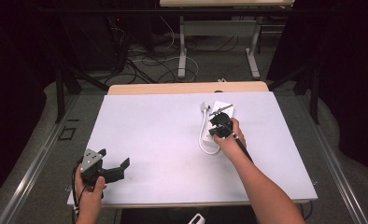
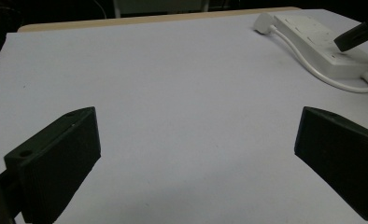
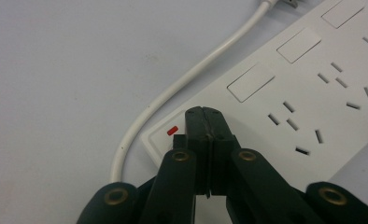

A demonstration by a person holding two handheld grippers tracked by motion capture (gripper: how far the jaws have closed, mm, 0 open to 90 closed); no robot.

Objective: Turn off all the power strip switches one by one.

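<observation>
A: Where was the power strip (image 1: 218,122)?

B: Flat on the white surface (image 1: 149,140), far right, its cord (image 3: 182,84) looped beside it. The right gripper (image 3: 204,122) had its fingers pressed together, tips at the end by the red switch (image 3: 173,130).

A: And the left gripper (image 1: 108,169)?

B: Fingers spread, well apart from it. The strip looked rigid, light and smooth; I'd grip across its narrow sides.

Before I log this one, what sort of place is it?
Probably a lab or workshop recording bay: a white-topped table fenced by dark curtains, loose cables across the floor behind it, another bench beyond.
</observation>
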